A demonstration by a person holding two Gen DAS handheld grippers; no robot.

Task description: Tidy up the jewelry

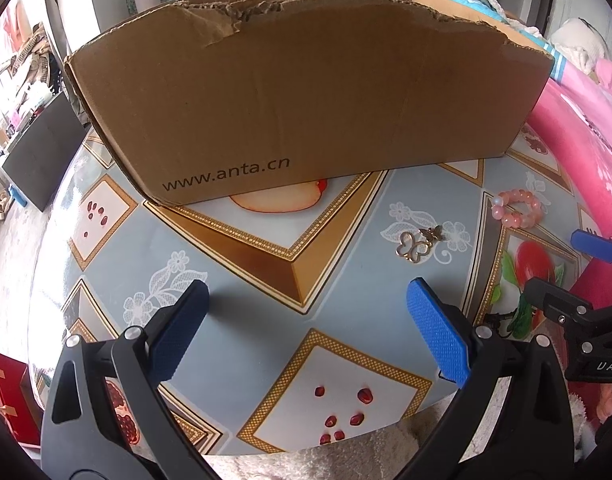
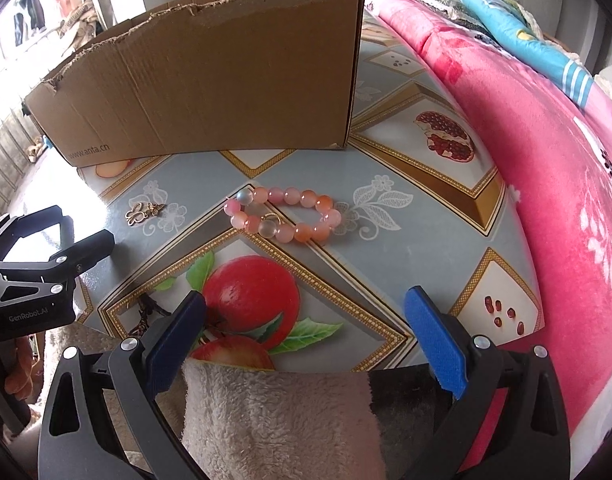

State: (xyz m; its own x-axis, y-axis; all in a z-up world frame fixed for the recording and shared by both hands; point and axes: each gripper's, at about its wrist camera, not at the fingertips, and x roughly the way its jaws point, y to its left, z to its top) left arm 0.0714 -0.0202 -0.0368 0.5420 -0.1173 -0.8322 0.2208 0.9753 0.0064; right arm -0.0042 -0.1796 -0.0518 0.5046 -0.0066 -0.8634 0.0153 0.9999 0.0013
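A pink bead bracelet (image 2: 284,216) lies on the patterned table, ahead of my right gripper (image 2: 306,332), which is open and empty near the table's front edge. The bracelet also shows at the right in the left wrist view (image 1: 516,208). A small gold butterfly piece (image 1: 416,246) lies left of the bracelet, and shows in the right wrist view too (image 2: 140,213). My left gripper (image 1: 306,332) is open and empty over the table's front, with the gold piece ahead to its right. An open-topped brown cardboard box (image 1: 306,96) stands at the back of the table (image 2: 210,84).
A pink blanket (image 2: 546,160) runs along the table's right side. A fluffy white cloth (image 2: 282,420) hangs at the table's front edge. The table top (image 1: 246,300) has a glossy fruit pattern. Shelves and clutter stand off to the left.
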